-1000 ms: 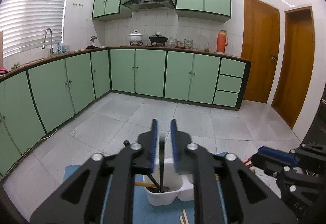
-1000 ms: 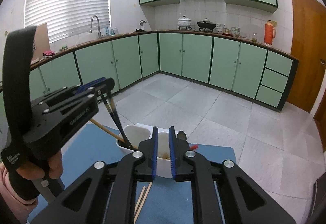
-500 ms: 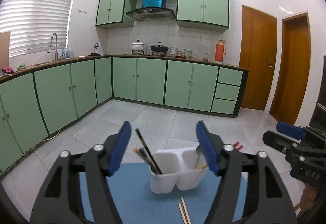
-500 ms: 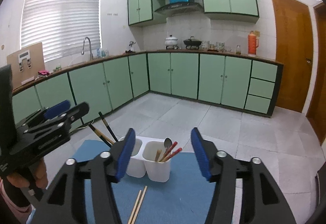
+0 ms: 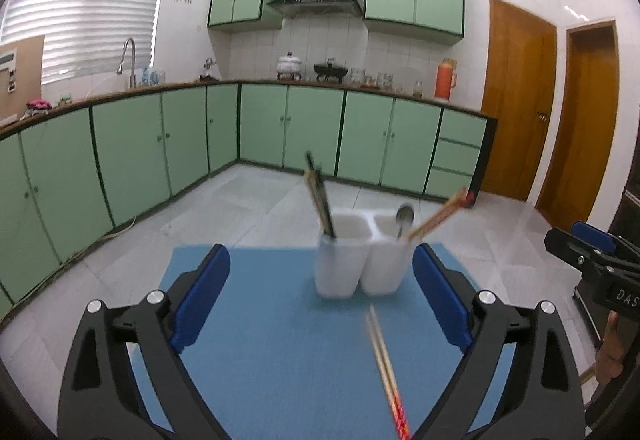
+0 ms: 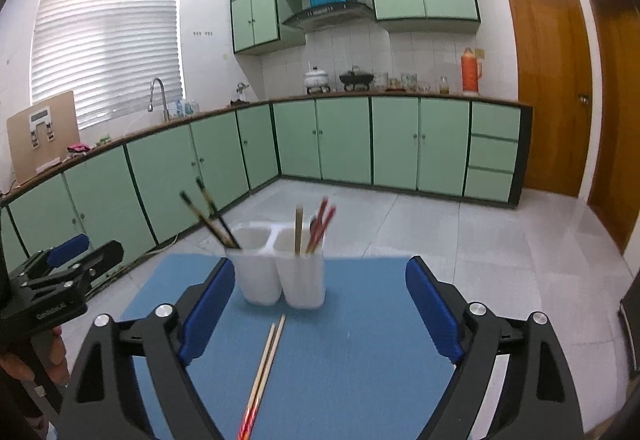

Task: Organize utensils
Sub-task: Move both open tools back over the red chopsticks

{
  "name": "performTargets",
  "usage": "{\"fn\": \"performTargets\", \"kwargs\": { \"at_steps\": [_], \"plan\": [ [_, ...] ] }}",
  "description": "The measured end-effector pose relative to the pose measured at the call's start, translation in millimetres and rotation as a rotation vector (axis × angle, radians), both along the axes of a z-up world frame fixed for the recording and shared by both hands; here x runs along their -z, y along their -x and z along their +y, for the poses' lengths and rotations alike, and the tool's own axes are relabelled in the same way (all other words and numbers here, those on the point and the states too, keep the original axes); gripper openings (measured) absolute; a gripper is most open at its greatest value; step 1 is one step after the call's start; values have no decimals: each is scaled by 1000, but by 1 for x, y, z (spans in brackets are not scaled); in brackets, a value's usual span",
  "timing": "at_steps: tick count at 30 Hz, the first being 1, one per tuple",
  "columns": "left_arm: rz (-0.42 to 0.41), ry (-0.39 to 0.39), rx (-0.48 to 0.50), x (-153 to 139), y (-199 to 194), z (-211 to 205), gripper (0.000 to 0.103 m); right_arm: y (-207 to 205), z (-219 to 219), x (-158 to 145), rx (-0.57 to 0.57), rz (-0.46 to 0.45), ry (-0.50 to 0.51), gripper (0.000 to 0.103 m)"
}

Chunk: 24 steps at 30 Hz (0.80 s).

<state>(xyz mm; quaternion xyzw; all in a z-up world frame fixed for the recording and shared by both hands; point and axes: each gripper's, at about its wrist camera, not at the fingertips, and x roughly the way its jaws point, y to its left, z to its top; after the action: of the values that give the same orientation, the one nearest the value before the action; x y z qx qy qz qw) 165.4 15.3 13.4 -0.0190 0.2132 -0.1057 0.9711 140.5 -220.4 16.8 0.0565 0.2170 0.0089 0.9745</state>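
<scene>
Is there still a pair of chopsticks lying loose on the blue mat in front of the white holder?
Yes, one pair of chopsticks lies flat on the blue mat, just in front of the white holder.

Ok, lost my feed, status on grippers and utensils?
Left gripper and right gripper opening, empty. Chopstick pair loose on blue mat, near white holder. Nothing in the way.

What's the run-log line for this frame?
left gripper: opening, empty | right gripper: opening, empty | chopstick pair: on blue mat | holder: utensils in both cups
</scene>
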Motion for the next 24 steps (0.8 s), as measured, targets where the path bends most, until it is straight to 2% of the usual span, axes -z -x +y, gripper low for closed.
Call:
{"fn": "performTargets", "kwargs": {
  "at_steps": [13,21,24],
  "plan": [
    [194,-85,-16,82,34,13,90,36,17,86,-12,184,-24,85],
    [271,-126,-13,114,51,17,90,55,36,127,-42,279,-32,85],
    [288,-139,-13,120,55,15,90,60,49,140,-74,306,-7,75]
  ]
}}
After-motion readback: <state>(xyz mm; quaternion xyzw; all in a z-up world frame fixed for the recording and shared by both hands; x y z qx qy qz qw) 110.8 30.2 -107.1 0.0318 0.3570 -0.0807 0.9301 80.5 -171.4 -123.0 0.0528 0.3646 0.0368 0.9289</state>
